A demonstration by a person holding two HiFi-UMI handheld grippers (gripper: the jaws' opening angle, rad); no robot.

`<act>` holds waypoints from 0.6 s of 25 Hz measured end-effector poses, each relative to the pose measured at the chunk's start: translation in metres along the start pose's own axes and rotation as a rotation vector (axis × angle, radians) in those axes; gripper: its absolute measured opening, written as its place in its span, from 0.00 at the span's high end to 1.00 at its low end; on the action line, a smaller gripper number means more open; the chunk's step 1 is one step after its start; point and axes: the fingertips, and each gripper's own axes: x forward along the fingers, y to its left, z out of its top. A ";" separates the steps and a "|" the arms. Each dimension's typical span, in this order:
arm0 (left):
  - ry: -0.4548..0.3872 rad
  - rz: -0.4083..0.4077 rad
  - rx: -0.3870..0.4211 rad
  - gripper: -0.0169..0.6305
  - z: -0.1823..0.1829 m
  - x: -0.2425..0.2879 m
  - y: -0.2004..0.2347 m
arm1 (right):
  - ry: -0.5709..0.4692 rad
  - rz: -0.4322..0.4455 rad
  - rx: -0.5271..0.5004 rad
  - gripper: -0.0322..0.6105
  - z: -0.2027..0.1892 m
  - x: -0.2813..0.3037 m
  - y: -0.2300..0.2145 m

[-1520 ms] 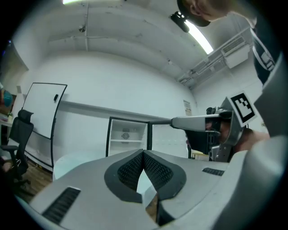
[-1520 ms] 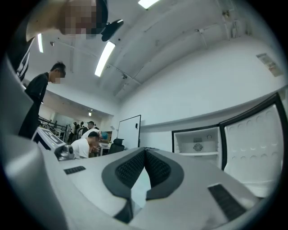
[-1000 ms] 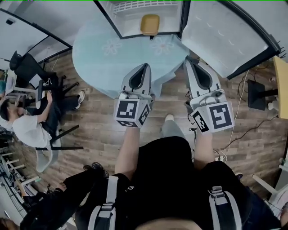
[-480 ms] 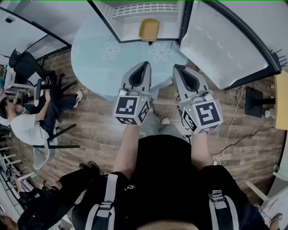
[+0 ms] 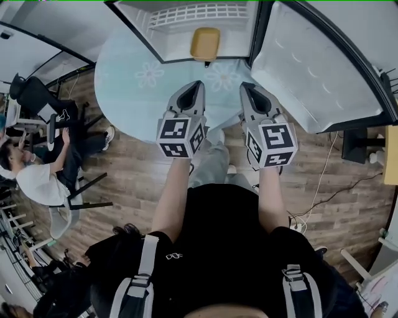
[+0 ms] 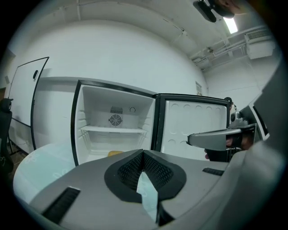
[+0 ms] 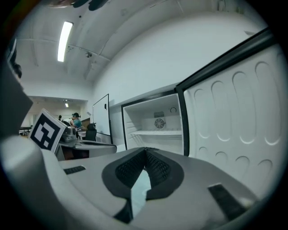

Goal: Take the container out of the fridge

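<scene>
A small yellow container [image 5: 205, 43] sits on the floor of the open fridge [image 5: 186, 12], below its wire shelf. In the left gripper view the container [image 6: 115, 153] peeks just over the jaws. My left gripper [image 5: 198, 84] is shut and empty, held above the table's edge and pointing at the fridge. Beside it on the right, my right gripper [image 5: 244, 86] is also shut and empty. Both stay well short of the container. In their own views the left gripper [image 6: 143, 152] and right gripper [image 7: 145, 149] show their pads meeting at the tip.
A round table with a pale blue flowered cloth [image 5: 134, 81] stands between me and the fridge. The fridge door [image 5: 317, 68] hangs open at the right. A person [image 5: 37, 177] sits at a desk on the left. Cables [image 5: 323, 180] run over the wooden floor.
Both grippers have moved forward toward the fridge, and the right one has drawn in closer to the left. The fridge and container now look nearer. Both jaws stayed shut.
</scene>
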 end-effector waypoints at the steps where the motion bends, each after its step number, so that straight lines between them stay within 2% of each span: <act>1: 0.008 0.004 -0.020 0.95 -0.002 0.010 0.006 | 0.015 -0.018 -0.016 0.95 -0.002 0.011 -0.005; 3: 0.028 0.003 -0.044 0.95 -0.004 0.028 0.014 | 0.042 -0.031 -0.040 0.95 -0.007 0.031 -0.009; 6: 0.054 0.002 -0.033 0.95 -0.001 0.054 0.021 | 0.047 -0.033 -0.041 0.95 -0.007 0.058 -0.013; 10: 0.088 0.043 -0.024 0.95 -0.007 0.080 0.049 | 0.058 -0.067 -0.048 0.95 -0.014 0.095 -0.025; 13: 0.124 0.061 -0.024 0.95 -0.018 0.099 0.071 | 0.102 -0.055 -0.021 0.94 -0.028 0.126 -0.031; 15: 0.140 0.057 -0.038 0.92 -0.026 0.111 0.085 | 0.132 -0.041 -0.016 0.85 -0.037 0.146 -0.032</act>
